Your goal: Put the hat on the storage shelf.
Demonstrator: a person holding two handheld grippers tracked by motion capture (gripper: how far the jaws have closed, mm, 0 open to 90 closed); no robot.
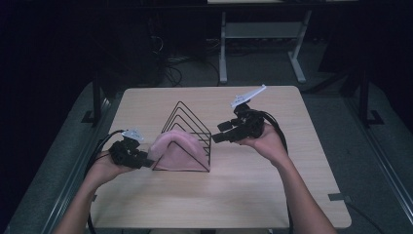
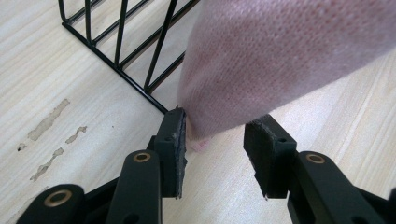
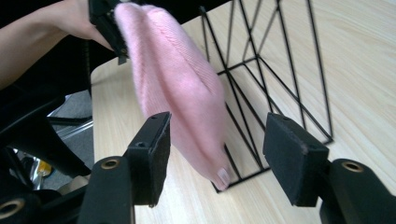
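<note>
A: What is on the table (image 1: pixel 272 195)?

B: A soft pink hat (image 1: pixel 174 150) and a black wire rack (image 1: pixel 191 127) that looks like a row of triangles. The hat is draped over the front of the rack, at the end nearest the person, like a little tent. One end of the hat hangs down by the rack's corner.

A: What is the left gripper (image 1: pixel 144 161) doing?

B: It is right next to the hat, on the hat's left side. Seen from its own camera, the hat's bottom edge hangs just in front of the left gripper (image 2: pixel 215 142), between the two black pads. One pad just touches the hat (the other pad is apart from it). The jaws are partly open, so the hat is not squeezed.

A: And the right gripper (image 1: pixel 217 132)?

B: It is on the other side, just beside the rack. In its own camera the right gripper (image 3: pixel 219 156) has wide open jaws with nothing pinched. The hat and the rack sit farther off, past the pads
</note>
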